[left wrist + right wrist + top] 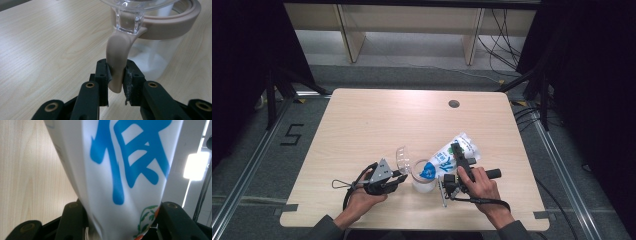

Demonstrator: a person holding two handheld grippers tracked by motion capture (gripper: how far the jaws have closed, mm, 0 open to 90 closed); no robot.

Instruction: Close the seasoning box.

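Both grippers are busy around one clear jar (423, 176), which stands on the table (362, 125) near the person's edge, and I'll place everything from that jar. Left of it, the left gripper (398, 177) has its jaws nipped tight on the beige tab (117, 67) that curves down from the beige band (172, 22) circling the jar's mouth. In the left gripper view the pads press that tab from both sides, so the jar is pinned in place. A clear lid (402, 158) stands hinged open just behind and to the left of the jar's rim.

To the jar's right, the right gripper (457, 152) holds a white pouch with blue lettering (449, 157), jaws closed across the bag's body. In the right gripper view the soft pouch (125, 170) bulges between the two black jaws. The pouch is tipped over, its upper end away to the right and its blue mouth end hanging just above the jar's opening.

As for progress, I'd judge the pour is underway. A mound of white grains (150, 62) already lies in the jar's bottom, and a pale streak runs down inside, which may be a falling stream, though I cannot be sure. The jar looks well short of full. What seems left is finishing the pour, righting the pouch and setting it down beside the jar, then closing the lid.
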